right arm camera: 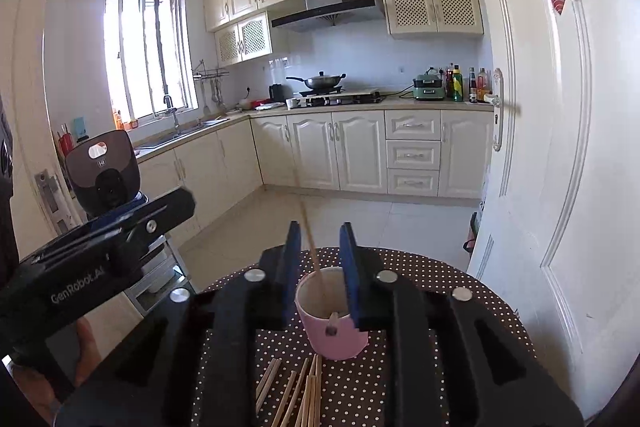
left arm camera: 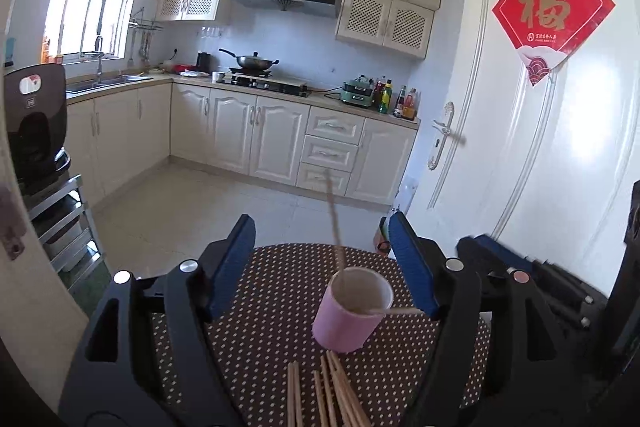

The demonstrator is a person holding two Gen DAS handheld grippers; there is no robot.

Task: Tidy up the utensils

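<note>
dropping chopsticks into the pink cup [left arm camera: 352, 311]

left gripper [left arm camera: 320, 267] jaws released wide; right gripper [right arm camera: 320, 267] jaws slightly parted around the chopstick [right arm camera: 310, 239], low centre; pads seem clear, so back away gently.

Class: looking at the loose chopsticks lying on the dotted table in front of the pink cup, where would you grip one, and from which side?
Grip one chopstick of the loose pile at mid-length, coming down from above with the fingers across its thin width. They lie flat on the dotted table, fanned slightly, so an outer stick is probably easiest to isolate. The pink cup stands just beyond.
</note>
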